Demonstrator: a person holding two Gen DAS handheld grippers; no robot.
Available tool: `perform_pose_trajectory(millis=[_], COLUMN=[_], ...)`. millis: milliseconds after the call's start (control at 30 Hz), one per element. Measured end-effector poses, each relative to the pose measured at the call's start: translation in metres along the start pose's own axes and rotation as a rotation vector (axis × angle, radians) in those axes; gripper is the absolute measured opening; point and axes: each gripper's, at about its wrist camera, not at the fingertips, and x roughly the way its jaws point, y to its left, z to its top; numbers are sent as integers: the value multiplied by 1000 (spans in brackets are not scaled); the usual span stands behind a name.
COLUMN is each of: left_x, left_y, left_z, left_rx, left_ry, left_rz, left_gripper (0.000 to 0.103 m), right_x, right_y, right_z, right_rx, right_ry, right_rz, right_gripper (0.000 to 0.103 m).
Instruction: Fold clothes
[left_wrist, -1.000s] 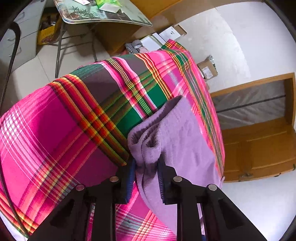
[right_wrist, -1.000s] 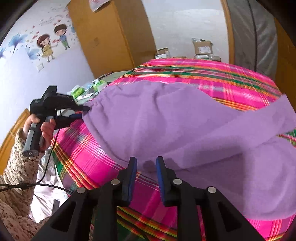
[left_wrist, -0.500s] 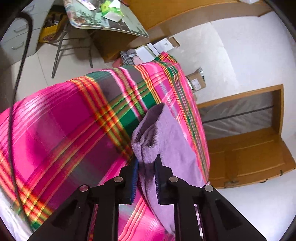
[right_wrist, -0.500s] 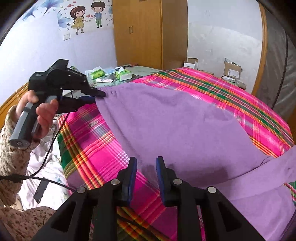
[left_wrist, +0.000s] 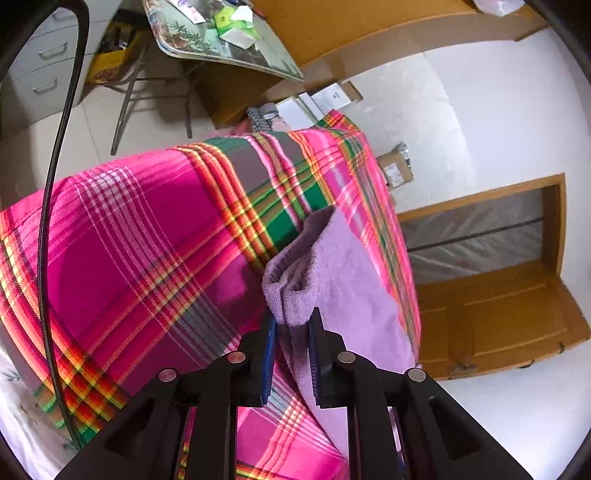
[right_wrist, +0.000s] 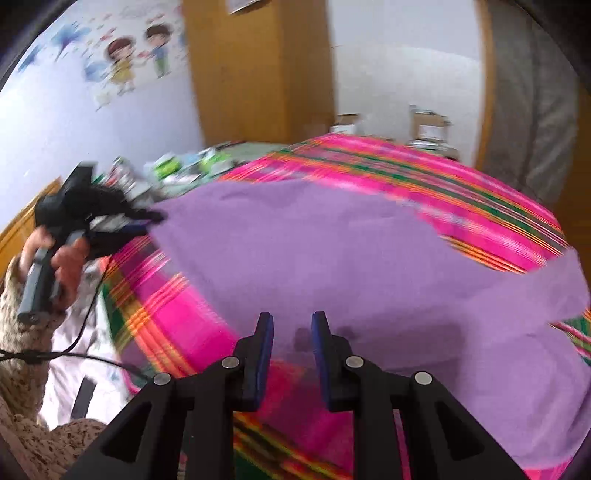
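Observation:
A purple garment (right_wrist: 332, 251) lies spread over a bed with a pink plaid sheet (right_wrist: 461, 192). My left gripper (left_wrist: 291, 321) is shut on a bunched corner of the purple garment (left_wrist: 343, 280), held just above the plaid sheet (left_wrist: 147, 240). The right wrist view shows that left gripper (right_wrist: 155, 218) at the far left in a person's hand (right_wrist: 66, 258), pulling the cloth taut. My right gripper (right_wrist: 292, 325) is shut on the near hem of the garment, and the cloth runs in between its blue pads. A long sleeve trails off to the right.
Beyond the bed stand a glass-topped table (left_wrist: 221, 40) with clutter, grey drawers (left_wrist: 40, 74), cardboard boxes (left_wrist: 397, 170) and a low wooden cabinet (left_wrist: 498, 314). A black cable (left_wrist: 55, 166) hangs at the left. A wooden wardrobe (right_wrist: 258, 70) stands against the far wall.
The left gripper has carried its corner sideways, so more of the plaid sheet and floor shows. The right view swung up and came back down, now blurred. Both grips held.

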Motion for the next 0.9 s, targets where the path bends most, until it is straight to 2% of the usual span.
perform_pose_trajectory(millis=[100, 233, 333, 433, 533, 633, 800, 900], left_x=[-4, 3, 3, 3, 1, -7, -25, -28], left_y=[1, 6, 9, 5, 3, 1, -9, -23], left_z=[-1, -5, -6, -8, -10, -13, -20, -26], left_rx=[14, 32, 35, 65, 71, 75, 88, 122], left_ry=[0, 6, 12, 5, 3, -22, -90, -92], left_rz=[5, 51, 63, 84, 107, 116, 109, 93], left_gripper=[16, 17, 18, 20, 23, 23, 23, 23], right_x=[-16, -33, -47, -59, -72, -92, -120, -134], right_y=[-42, -94, -118, -149, -182, -207, -245, -263], right_z=[-5, -18, -35, -57, -84, -109, -133, -143], right_rx=[118, 284, 341, 416, 541, 642, 803, 884], right_ry=[-24, -43, -65, -53, -37, -56, -133, -208], right_rz=[-92, -187, -294, -413, -478, -552, -532, -487], right_gripper=[22, 22, 22, 22, 22, 22, 22, 23])
